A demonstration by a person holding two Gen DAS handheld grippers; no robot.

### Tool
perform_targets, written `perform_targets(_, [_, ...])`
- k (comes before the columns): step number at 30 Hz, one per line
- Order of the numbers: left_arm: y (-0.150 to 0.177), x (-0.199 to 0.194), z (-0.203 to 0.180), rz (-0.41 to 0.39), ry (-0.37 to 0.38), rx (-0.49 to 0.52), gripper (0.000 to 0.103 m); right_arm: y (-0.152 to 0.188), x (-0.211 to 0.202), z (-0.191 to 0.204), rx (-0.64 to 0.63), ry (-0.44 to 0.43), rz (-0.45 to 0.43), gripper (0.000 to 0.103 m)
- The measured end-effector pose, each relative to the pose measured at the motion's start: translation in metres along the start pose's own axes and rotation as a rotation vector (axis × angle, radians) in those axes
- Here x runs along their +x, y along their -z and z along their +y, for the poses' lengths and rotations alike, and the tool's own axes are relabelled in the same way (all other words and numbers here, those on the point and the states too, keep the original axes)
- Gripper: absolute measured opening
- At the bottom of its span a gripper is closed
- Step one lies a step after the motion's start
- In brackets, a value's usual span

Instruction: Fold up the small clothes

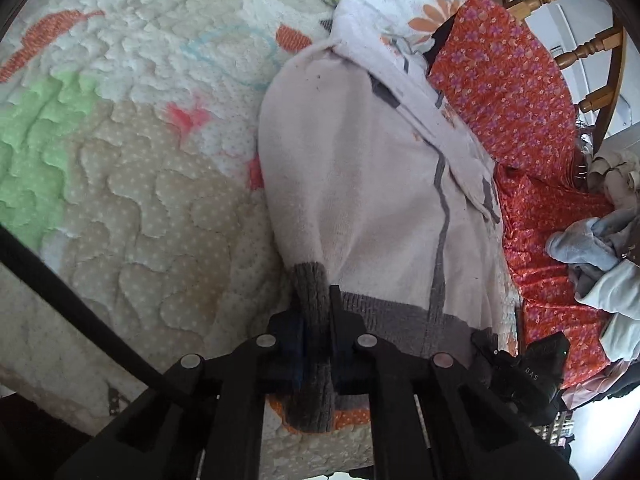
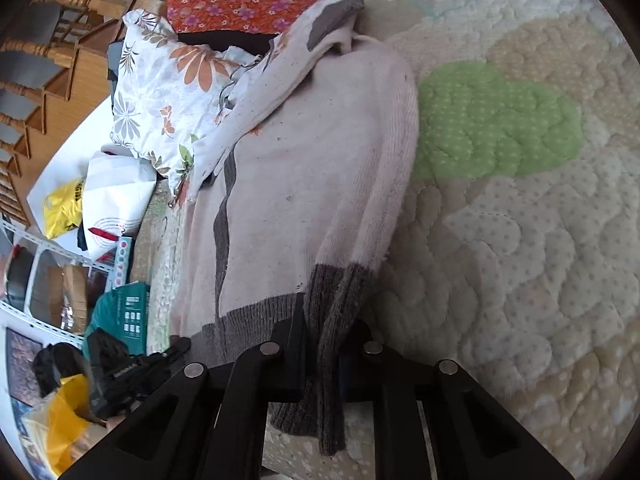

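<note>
One pale pink sweater (image 1: 360, 184) with grey ribbed trim is counted on one quilted blanket (image 1: 140, 184). Two grippers are seen: the left gripper (image 1: 318, 340) and the right gripper (image 2: 324, 344). One floral pillow (image 2: 168, 92) and one orange flowered cloth (image 1: 504, 92) are counted at the quilt's far edge. One wooden chair (image 1: 592, 44) is counted beyond.

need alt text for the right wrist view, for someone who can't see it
The right tool is shut on the grey ribbed hem of a pale pink sweater lying on a quilt with a green patch. A floral pillow and wooden chair sit at the left.
</note>
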State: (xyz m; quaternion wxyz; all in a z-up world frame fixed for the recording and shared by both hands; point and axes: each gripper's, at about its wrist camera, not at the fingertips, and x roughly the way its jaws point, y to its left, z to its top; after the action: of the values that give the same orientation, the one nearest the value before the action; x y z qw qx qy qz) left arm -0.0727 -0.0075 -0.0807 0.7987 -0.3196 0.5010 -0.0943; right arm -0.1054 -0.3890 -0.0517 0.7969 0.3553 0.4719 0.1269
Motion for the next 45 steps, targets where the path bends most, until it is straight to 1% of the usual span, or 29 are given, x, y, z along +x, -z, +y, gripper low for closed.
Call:
perform_targets(2, [0.01, -0.016, -0.004, -0.028, 0.021, 0.006, 0.008, 0.004, -0.006, 0.0, 0.019, -0.04, 0.002, 0.01])
perform_targets(5, [0.034, -0.046, -0.014, -0.081, 0.007, 0.044, 0.007, 0.017, -0.026, 0.004, 0.026, -0.107, 0.001, 0.009])
perform_targets(7, [0.056, -0.066, -0.015, -0.096, 0.027, 0.051, 0.007, 0.03, -0.043, 0.004, 0.026, -0.152, 0.01, 0.008])
perform_targets(9, [0.074, -0.078, -0.01, -0.098, 0.042, 0.047, 0.007, 0.041, -0.058, 0.005, 0.014, -0.172, 0.016, 0.008])
perform_targets(11, [0.086, -0.081, -0.002, -0.088, 0.043, 0.026, 0.007, 0.056, -0.071, 0.0, 0.007, -0.166, 0.032, 0.008])
perform_targets(12, [0.092, -0.081, 0.004, -0.085, 0.029, 0.014, 0.007, 0.06, -0.074, -0.002, 0.011, -0.158, 0.037, 0.008])
perform_targets(14, [0.099, -0.082, 0.011, -0.09, 0.004, 0.003, 0.007, 0.069, -0.077, -0.01, 0.004, -0.117, 0.05, 0.008])
perform_targets(15, [0.101, -0.083, 0.014, -0.094, 0.0, -0.002, 0.007, 0.073, -0.077, -0.014, 0.002, -0.098, 0.058, 0.008])
perform_targets(19, [0.099, -0.089, 0.011, -0.109, 0.008, -0.002, 0.007, 0.074, -0.079, -0.014, -0.002, -0.083, 0.074, 0.009])
perform_targets(21, [0.084, -0.092, 0.0, -0.121, 0.016, 0.023, 0.007, 0.066, -0.079, -0.006, -0.023, -0.085, 0.076, 0.009])
perform_targets(23, [0.065, -0.094, -0.01, -0.133, 0.019, 0.039, 0.007, 0.044, -0.077, 0.011, -0.069, -0.079, 0.079, 0.009])
perform_targets(25, [0.035, -0.093, -0.025, -0.158, 0.024, 0.061, 0.007, 0.019, -0.075, 0.028, -0.122, -0.066, 0.072, 0.009])
perform_targets(27, [0.005, -0.089, -0.039, -0.182, 0.014, 0.072, 0.007, -0.013, -0.073, 0.051, -0.18, -0.056, 0.04, 0.009])
perform_targets(28, [-0.019, -0.082, -0.048, -0.189, 0.01, 0.065, 0.007, -0.029, -0.071, 0.061, -0.202, -0.052, 0.024, 0.009])
perform_targets(30, [-0.053, -0.07, -0.059, -0.188, 0.005, 0.038, 0.007, -0.061, -0.065, 0.074, -0.22, -0.048, -0.004, 0.009])
perform_targets(31, [-0.082, -0.057, -0.064, -0.188, -0.013, 0.014, 0.007, -0.077, -0.06, 0.08, -0.216, -0.048, -0.015, 0.009])
perform_targets(33, [-0.123, -0.038, -0.07, -0.204, -0.048, -0.024, 0.007, -0.118, -0.04, 0.091, -0.204, -0.027, -0.038, 0.009])
perform_targets(34, [-0.151, -0.022, -0.075, -0.227, -0.088, -0.044, 0.007, -0.134, -0.03, 0.093, -0.201, -0.001, -0.052, 0.009])
perform_targets(36, [-0.19, 0.005, -0.079, -0.247, -0.168, -0.049, 0.009, -0.172, -0.003, 0.089, -0.18, 0.093, -0.095, 0.014])
perform_targets(37, [-0.208, 0.02, -0.077, -0.235, -0.208, -0.058, 0.01, -0.192, 0.015, 0.082, -0.166, 0.179, -0.126, 0.018])
perform_targets(38, [-0.219, 0.029, -0.076, -0.222, -0.228, -0.076, 0.009, -0.203, 0.025, 0.076, -0.16, 0.253, -0.15, 0.031])
perform_targets(39, [-0.225, 0.032, -0.074, -0.222, -0.223, -0.093, 0.009, -0.209, 0.031, 0.072, -0.157, 0.316, -0.18, 0.039])
perform_targets(40, [-0.23, 0.032, -0.073, -0.232, -0.188, -0.1, 0.009, -0.21, 0.032, 0.066, -0.166, 0.332, -0.217, 0.057])
perform_targets(41, [-0.232, 0.03, -0.073, -0.238, -0.162, -0.091, 0.015, -0.209, 0.032, 0.061, -0.176, 0.326, -0.236, 0.067])
perform_targets(42, [-0.233, 0.029, -0.074, -0.242, -0.15, -0.072, 0.03, -0.209, 0.032, 0.057, -0.174, 0.351, -0.243, 0.067])
perform_targets(43, [-0.232, 0.025, -0.075, -0.252, -0.155, -0.052, 0.037, -0.211, 0.033, 0.055, -0.167, 0.377, -0.239, 0.067])
perform_targets(44, [-0.23, 0.021, -0.076, -0.266, -0.164, -0.042, 0.045, -0.216, 0.032, 0.054, -0.172, 0.369, -0.235, 0.067])
perform_targets(45, [-0.227, 0.016, -0.075, -0.278, -0.174, -0.036, 0.046, -0.218, 0.028, 0.056, -0.183, 0.359, -0.239, 0.067])
